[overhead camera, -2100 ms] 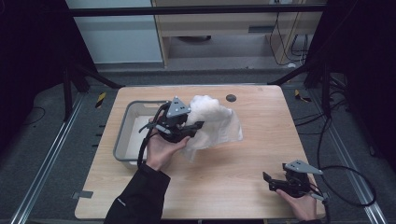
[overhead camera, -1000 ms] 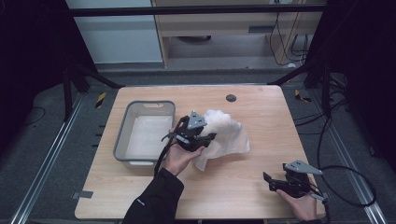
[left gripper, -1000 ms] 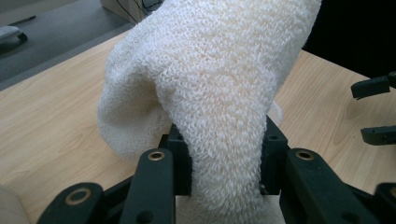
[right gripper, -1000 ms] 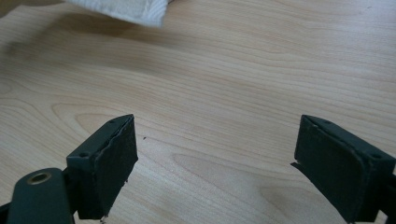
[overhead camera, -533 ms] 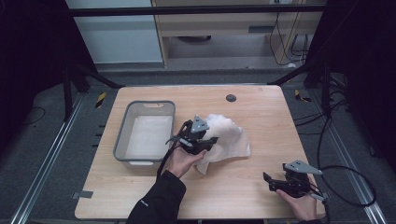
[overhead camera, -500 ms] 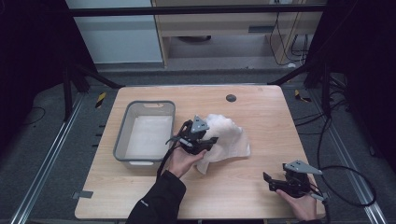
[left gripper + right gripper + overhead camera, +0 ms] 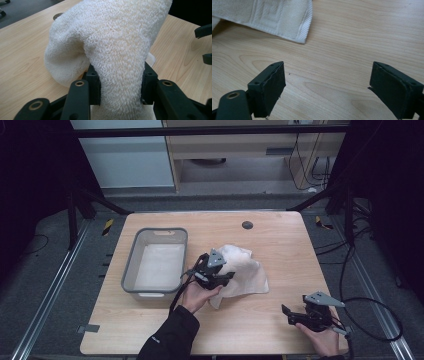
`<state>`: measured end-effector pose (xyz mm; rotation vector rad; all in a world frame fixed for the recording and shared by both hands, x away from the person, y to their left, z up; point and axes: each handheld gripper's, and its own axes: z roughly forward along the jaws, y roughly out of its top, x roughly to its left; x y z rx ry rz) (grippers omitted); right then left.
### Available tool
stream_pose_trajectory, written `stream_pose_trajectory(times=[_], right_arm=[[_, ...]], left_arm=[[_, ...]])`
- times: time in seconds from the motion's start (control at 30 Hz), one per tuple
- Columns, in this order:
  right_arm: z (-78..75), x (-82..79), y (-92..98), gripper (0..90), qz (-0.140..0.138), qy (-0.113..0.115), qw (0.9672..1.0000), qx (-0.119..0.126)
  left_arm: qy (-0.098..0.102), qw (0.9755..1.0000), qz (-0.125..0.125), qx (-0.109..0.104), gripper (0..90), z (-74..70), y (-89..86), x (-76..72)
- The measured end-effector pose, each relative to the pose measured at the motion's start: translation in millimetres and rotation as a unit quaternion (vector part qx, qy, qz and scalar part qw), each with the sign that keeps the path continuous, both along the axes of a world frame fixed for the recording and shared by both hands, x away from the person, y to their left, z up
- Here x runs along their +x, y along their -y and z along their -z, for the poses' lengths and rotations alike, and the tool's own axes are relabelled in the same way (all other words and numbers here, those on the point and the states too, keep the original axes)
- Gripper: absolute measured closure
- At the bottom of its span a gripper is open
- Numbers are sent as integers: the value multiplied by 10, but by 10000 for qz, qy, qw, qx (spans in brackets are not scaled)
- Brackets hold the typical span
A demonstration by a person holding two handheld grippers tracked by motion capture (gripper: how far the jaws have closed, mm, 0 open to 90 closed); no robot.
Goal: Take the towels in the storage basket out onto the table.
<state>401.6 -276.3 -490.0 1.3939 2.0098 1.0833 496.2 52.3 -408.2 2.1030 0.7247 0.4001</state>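
Note:
A white terry towel [image 7: 246, 273] lies crumpled on the wooden table [image 7: 285, 240], just right of a grey basin [image 7: 129, 268]. My left gripper [image 7: 226, 278] sits low at the towel's left edge. In the left gripper view a thick fold of the towel [image 7: 112, 50] fills the gap between the pads [image 7: 93, 85], which still press on it, though the jaws have just been opening a little. My right gripper [image 7: 291, 316] rests open near the table's front right, nothing between its pads [image 7: 270, 85]. The towel's hemmed corner [image 7: 274, 15] lies ahead of it.
The grey basin holds a flat white cloth [image 7: 159, 270]. A small dark round hole [image 7: 247, 224] marks the table's far side. Cables [image 7: 370, 320] trail off the right edge. Bare wood spreads between the towel and the right gripper.
The left gripper has carried the towel from above the basin's edge rightward and down. The towel now lies spread on the table. The right gripper has kept still.

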Motion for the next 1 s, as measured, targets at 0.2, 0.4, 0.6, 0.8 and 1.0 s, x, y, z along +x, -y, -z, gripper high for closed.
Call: stream_pose_trajectory(times=[0.2,0.4,0.6,0.8,1.0], right_arm=[[2,2,0,129,-4,4,10000,-18],[2,1,0,129,-2,6,10000,-19],[3,1,0,129,-3,8,10000,-22],[0,-1,-4,129,2,-18,10000,10],[1,-1,-3,128,11,-20,10000,3]], left_arm=[[-18,10000,-32,53,578,61,-26,-3],[-29,10000,-47,40,550,94,-41,-9],[-40,10000,-48,6,464,94,-69,-25],[25,10000,-12,-65,379,70,-97,-61],[26,9998,62,-160,324,7,-187,-122]])
